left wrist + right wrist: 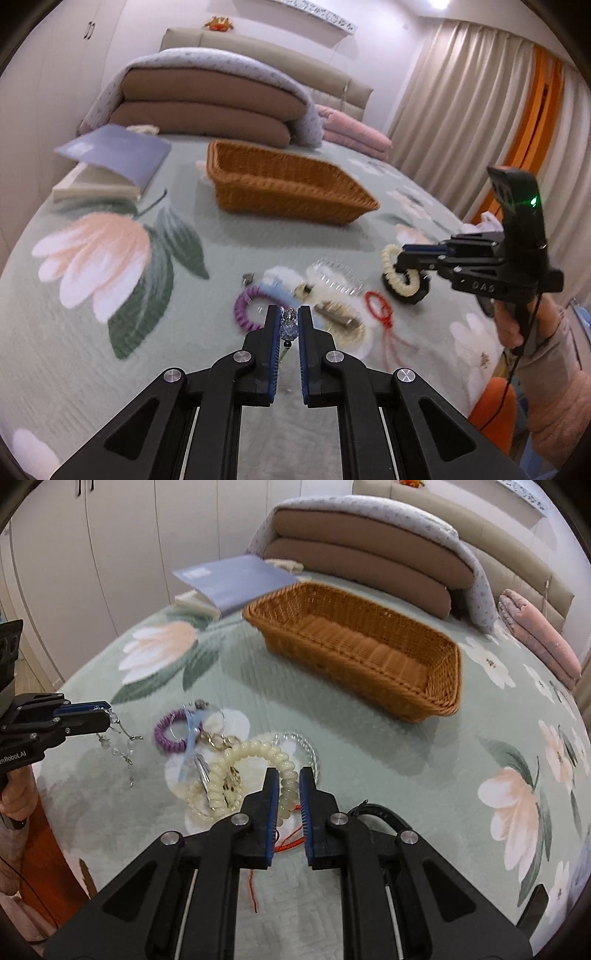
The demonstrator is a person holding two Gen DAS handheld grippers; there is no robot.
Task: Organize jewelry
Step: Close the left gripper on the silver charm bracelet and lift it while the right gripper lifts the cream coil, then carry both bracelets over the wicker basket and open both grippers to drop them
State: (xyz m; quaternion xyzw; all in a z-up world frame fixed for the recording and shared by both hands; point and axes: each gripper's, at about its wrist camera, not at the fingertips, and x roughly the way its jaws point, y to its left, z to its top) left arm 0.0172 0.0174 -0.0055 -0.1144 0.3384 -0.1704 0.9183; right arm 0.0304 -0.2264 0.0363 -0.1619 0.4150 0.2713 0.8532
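Grip first: the left gripper (287, 325) is pinched on a crystal bead chain (288, 326), which is seen from the right wrist view dangling loose below the fingers, so it should be lifted slowly to stop it swinging or snagging. The right gripper (287, 794) is closed on a cream bead bracelet (255, 771) held just above the pile, with a black band seemingly caught along with it in the left view. Under and beside it, a purple coil tie (245, 308), a red cord (376, 304) and a clear bracelet (336, 277) are left on the bed (258, 236). Further back, the wicker basket (443, 686) sits open and looks empty. Both loads would probably be best carried high over its near rim, then released low inside so nothing bounces out.
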